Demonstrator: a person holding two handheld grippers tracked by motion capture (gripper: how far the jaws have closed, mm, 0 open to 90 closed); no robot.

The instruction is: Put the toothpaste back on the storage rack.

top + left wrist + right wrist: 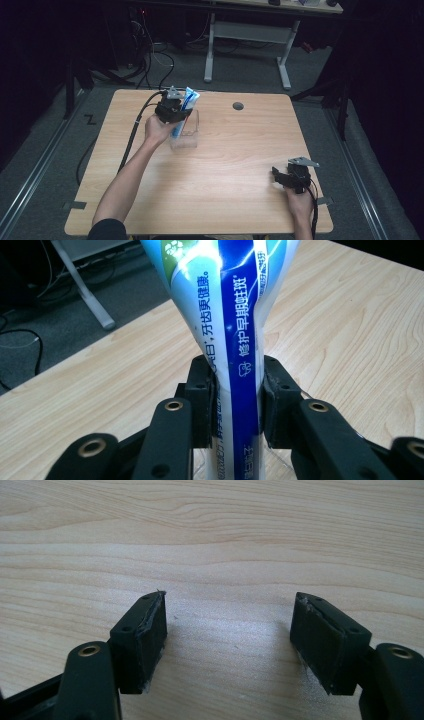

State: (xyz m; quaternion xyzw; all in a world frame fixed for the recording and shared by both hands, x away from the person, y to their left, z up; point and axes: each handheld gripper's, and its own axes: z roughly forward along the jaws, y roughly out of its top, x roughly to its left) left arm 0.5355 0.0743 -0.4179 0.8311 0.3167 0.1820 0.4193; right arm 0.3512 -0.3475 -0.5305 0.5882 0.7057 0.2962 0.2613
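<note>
A blue and white toothpaste tube (185, 109) stands tilted in a clear plastic box (192, 136) at the back left of the wooden table (225, 165). My left gripper (176, 111) is shut on that tube (235, 340), and both pads press its sides just above the box. Near the front right corner, my right gripper (280, 177) rests open a little above the tabletop. In the right gripper view its jaws (230, 645) stand wide apart with bare wood between them.
A small round grommet hole (238, 106) sits in the table near the back edge. Behind the table stand a white desk frame (250, 40) and loose cables (155, 60) on the grey floor. A black cable (132, 140) trails from the left gripper across the table's left side.
</note>
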